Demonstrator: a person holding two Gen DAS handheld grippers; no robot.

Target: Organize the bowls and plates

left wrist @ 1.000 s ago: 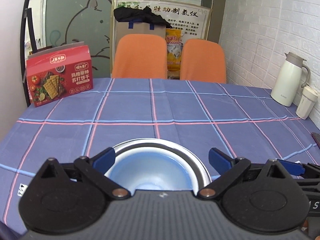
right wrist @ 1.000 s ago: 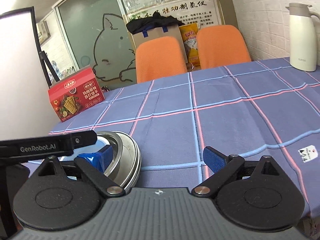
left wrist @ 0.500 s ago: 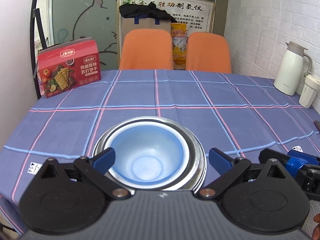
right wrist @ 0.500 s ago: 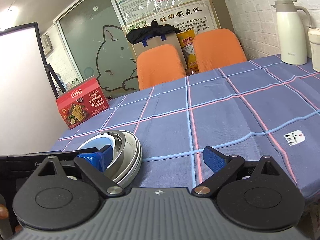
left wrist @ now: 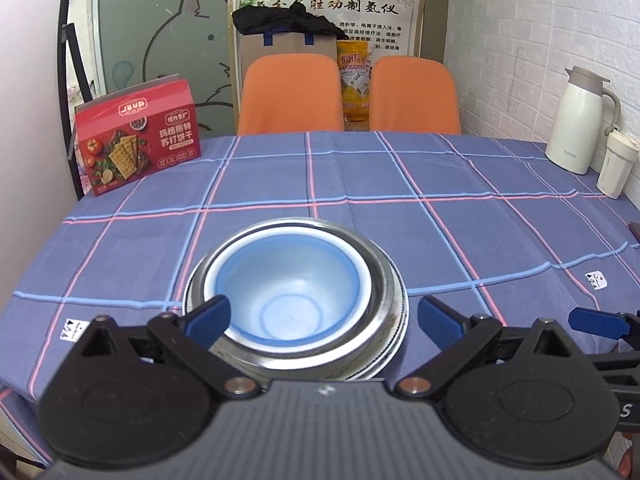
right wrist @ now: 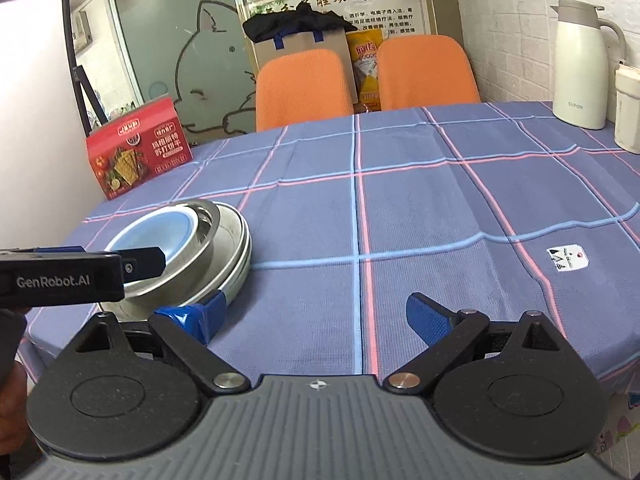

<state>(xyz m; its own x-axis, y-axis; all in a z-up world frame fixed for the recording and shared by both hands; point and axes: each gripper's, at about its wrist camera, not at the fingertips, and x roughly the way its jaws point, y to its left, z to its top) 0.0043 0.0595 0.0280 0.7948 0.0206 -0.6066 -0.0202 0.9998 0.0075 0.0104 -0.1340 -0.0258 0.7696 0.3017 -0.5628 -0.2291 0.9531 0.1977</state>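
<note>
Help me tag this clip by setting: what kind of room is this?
Probably an office break or meeting room, not a home kitchen: a table under a checked cloth, two orange chairs, a printed wall poster, a frosted glass partition.

Readable stuff from where I'm standing: the side of the left gripper, poking in left of the right gripper's view, says "GenRobot.AI" in white on black. The white thermos jug, far ahead and to the right of it, has "SUPOR" printed low on the body. The red cracker box, ahead-left of the left gripper, has Chinese lettering, big white characters look like 苏打饼干. The poster straight ahead behind the chairs has a big Chinese headline, partly covered; fine print too small. Small white tags on the tablecloth have marks I can't make out
</note>
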